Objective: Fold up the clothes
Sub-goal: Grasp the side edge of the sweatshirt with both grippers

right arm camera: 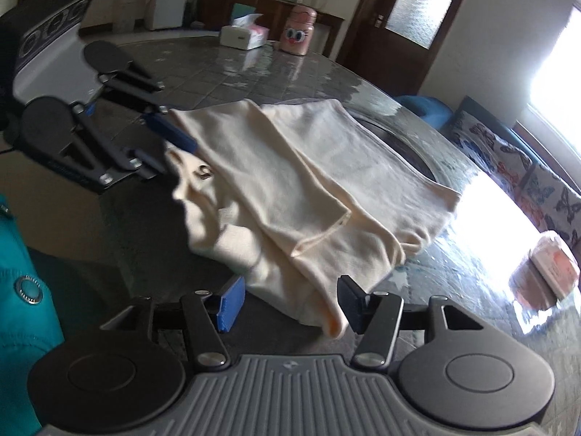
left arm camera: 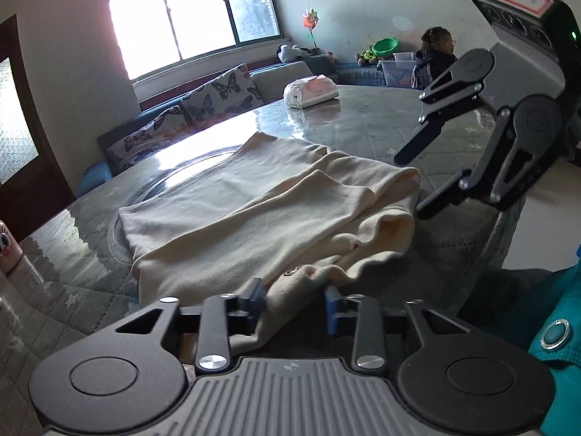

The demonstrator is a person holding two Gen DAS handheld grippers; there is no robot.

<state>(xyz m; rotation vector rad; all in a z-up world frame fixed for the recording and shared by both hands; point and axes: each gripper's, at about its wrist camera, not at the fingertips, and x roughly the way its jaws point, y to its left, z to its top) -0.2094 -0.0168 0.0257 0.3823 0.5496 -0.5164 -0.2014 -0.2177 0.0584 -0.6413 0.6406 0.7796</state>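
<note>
Where the cream garment (left arm camera: 254, 210) lies part-folded on the grey desk (left arm camera: 363, 123), its near corner sits between the left gripper (left arm camera: 295, 301) jaws, which are clamped on the cloth. Right gripper (right arm camera: 288, 303): jaws apart, a fold of hem between them at 6 o'clock, not pinched. Tissue pack (left arm camera: 310, 91) at 12 o'clock.

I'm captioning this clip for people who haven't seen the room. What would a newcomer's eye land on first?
The cream garment, partly folded, lies across the middle of the glossy quilted table. The left tool has a bunched edge of the garment between its blue pads at the near edge, while the right tool stands open around another fold. Behind, a bright window glares above a butterfly-print sofa.
</note>
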